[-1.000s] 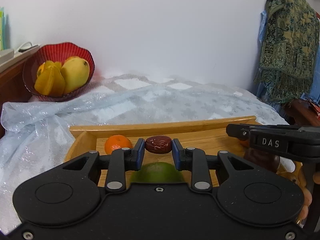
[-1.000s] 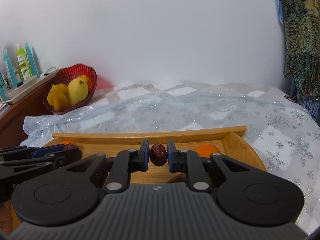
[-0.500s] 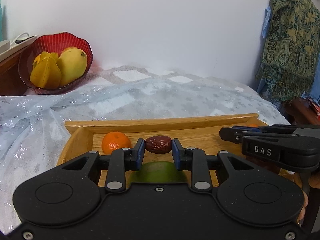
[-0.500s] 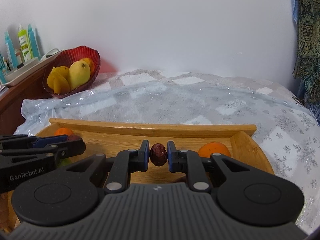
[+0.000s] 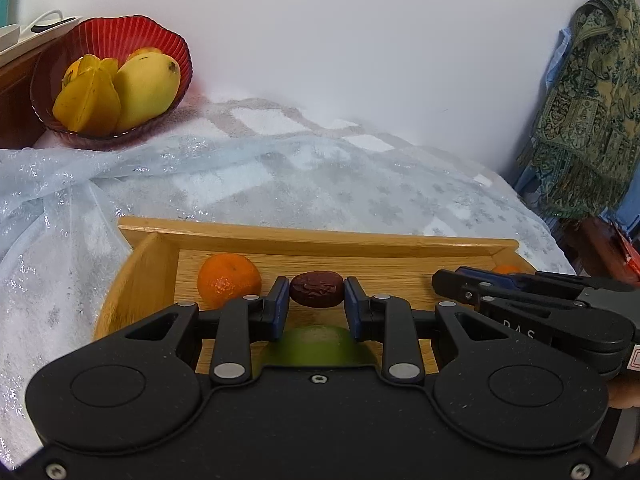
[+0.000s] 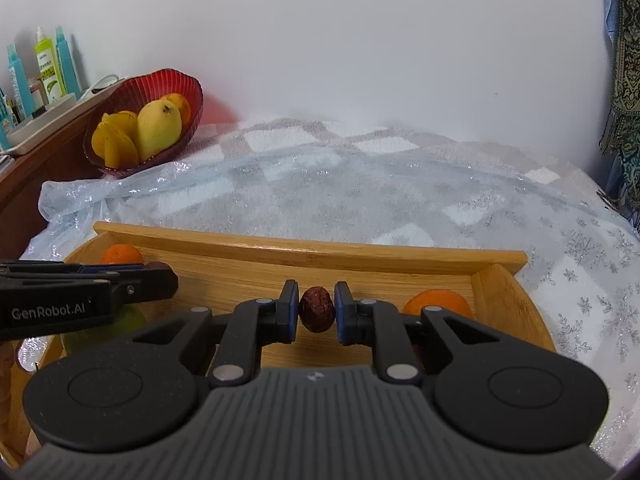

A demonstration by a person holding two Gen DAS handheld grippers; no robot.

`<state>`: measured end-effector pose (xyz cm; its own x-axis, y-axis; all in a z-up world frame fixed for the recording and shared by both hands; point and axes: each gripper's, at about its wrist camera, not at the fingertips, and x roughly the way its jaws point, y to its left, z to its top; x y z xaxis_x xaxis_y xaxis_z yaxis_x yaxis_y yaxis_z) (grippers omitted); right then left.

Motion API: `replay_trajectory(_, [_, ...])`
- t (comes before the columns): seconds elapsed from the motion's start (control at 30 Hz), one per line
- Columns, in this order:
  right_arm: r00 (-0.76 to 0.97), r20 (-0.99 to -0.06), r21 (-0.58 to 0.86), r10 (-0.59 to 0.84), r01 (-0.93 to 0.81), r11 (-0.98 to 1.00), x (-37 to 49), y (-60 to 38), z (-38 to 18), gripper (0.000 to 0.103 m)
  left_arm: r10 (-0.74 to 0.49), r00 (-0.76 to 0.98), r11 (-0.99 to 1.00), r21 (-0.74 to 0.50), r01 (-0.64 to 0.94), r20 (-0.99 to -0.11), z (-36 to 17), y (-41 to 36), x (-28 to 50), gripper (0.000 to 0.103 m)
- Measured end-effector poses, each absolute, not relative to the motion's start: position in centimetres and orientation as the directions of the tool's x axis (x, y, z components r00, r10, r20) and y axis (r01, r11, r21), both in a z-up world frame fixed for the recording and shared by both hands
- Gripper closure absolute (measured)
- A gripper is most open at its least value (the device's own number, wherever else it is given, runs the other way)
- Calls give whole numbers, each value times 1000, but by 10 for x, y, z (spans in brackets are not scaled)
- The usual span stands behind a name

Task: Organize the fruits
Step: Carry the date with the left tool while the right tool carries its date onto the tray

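left wrist: wrinkled dark-red date point(image 5: 316, 289) crosswise

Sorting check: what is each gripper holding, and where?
Left gripper: a red date, pinched at its ends. Right gripper: another red date, pinched across its sides.

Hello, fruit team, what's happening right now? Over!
Left hand-held gripper shut on a red date. Right hand-held gripper shut on another date. Both above the wooden tray. Nothing blocking the red bowl.
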<state>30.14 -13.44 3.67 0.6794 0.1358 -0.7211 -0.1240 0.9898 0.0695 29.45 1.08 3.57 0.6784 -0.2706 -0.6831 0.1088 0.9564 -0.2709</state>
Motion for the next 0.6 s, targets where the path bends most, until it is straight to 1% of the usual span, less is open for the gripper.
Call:
replay_trajectory(0.2, [658,-738,92,147,-117,989,304,-138,34,81,-247,656,966,-230,114,-713,37,2,302,76])
replay_trajectory(0.37, [647,-746,107,154,-112,988,307,-140,33,81,-244,621,964,-258,69,-745,36,5,313,76])
replay_trajectory(0.6, [632,-759,116,158,-107,987,309,-142,31,81,-236,592,964,-263,42,-771,36,6,321,76])
